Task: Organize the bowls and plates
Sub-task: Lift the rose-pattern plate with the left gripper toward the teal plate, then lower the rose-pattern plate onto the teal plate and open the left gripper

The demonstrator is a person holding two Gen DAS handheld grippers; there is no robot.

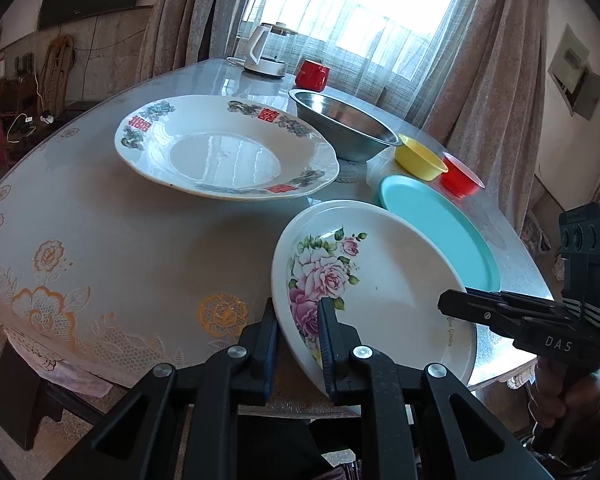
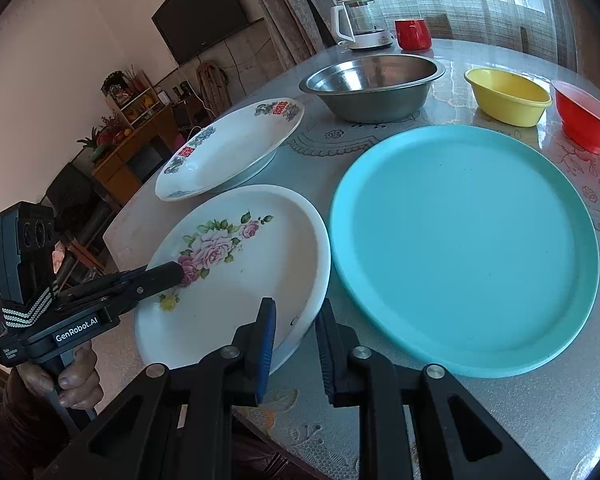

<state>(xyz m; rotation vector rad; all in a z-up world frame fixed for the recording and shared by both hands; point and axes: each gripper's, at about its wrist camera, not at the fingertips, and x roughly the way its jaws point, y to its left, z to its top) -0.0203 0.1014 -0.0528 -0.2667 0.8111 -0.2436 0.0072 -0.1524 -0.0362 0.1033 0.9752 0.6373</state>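
Turquoise plastic marks the largest item, a round flat plate [image 2: 464,248] lying on the glass-topped table [image 1: 112,248] and carrying nothing. Just beside its left edge sits the rose-pattern plate [image 2: 236,280], tilted, its left side raised off the table; whether the two rims touch cannot be told.

Both grippers are on this rose-pattern plate. The left gripper [image 1: 298,312] has its jaws narrowly parted astride the near-left rim, one finger under the plate and one over the rose print; they appear closed onto the rim. The right gripper [image 2: 296,316] straddles the near-right rim with a wider gap, and contact on both pads cannot be confirmed. The plate therefore lies between the two tools, its face angled toward the turquoise plate.

Judgement: the coming move depends on that adjacency, since the rose-pattern plate needs only a short lift and shift to the right to stack.

Farther back stands the double-happiness plate [image 1: 224,148], empty. Behind it is the steel basin [image 2: 374,82], empty. The yellow bowl [image 2: 508,96] and red bowl [image 2: 586,120] stand side by side, both empty and unstacked.
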